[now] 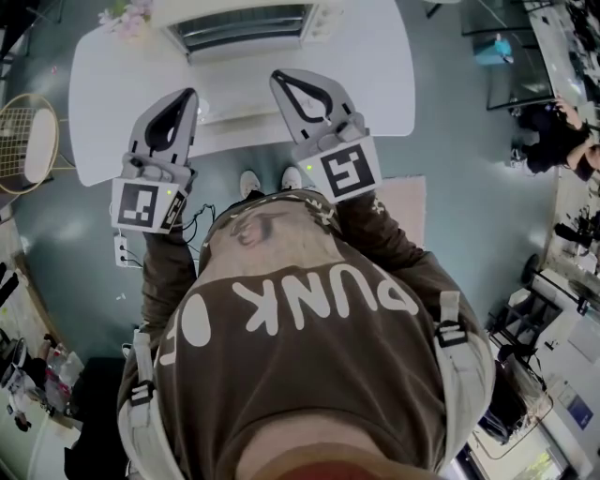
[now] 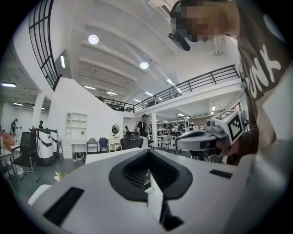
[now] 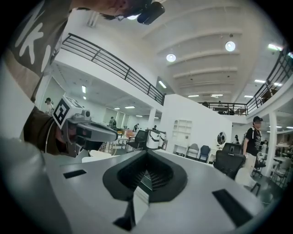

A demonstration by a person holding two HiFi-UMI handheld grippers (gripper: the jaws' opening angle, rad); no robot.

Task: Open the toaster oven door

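Observation:
The toaster oven point(image 1: 246, 26) stands at the far edge of the white table point(image 1: 375, 84), its glass door facing me and closed. Both grippers are raised level over the table's near side, well short of the oven. My left gripper point(image 1: 188, 95) has its jaws together with nothing between them. The right gripper point(image 1: 278, 77) is likewise shut and empty. In the left gripper view the left gripper point(image 2: 149, 152) points across the room, with the right gripper point(image 2: 206, 137) beside it. From the right gripper view, the right gripper point(image 3: 147, 153) faces the hall and the left gripper point(image 3: 87, 130) shows at left. Neither gripper view shows the oven.
A bunch of pale flowers point(image 1: 127, 17) lies on the table's far left corner. A round wire chair point(image 1: 23, 141) stands left of the table, a pink mat point(image 1: 403, 202) lies on the floor at right, and a power strip point(image 1: 122, 248) sits near my left foot. A seated person point(image 1: 553, 136) is far right.

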